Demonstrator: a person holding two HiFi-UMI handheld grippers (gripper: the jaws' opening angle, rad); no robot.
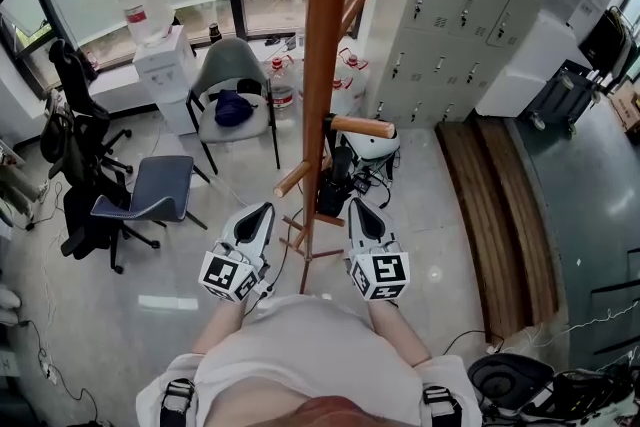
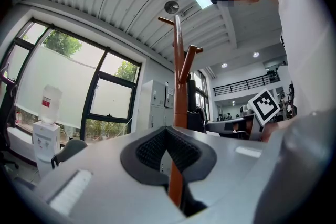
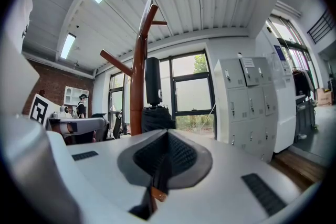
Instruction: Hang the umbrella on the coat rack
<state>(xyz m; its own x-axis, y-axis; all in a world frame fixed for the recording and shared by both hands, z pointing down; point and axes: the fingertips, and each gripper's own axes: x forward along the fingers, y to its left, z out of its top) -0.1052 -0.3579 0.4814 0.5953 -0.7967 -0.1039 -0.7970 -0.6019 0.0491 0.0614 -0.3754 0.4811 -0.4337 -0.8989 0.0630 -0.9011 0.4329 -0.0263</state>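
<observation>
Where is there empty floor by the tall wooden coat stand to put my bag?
Bare shiny floor lies between the tall wooden coat rack and the brown plank strip. Another bare patch lies on this side of the blue office chair. It is crowded at the rack's foot, by the black folded umbrella.

The tall reddish-brown wooden coat rack (image 1: 328, 65) looks smooth and glossily varnished, the folded black umbrella (image 1: 336, 183) matt cloth, the pale floor tiles (image 1: 150, 315) shiny, and the left gripper (image 1: 260, 213) and right gripper (image 1: 359, 211) matt light-grey plastic with ribbed black pads (image 2: 152, 150).
</observation>
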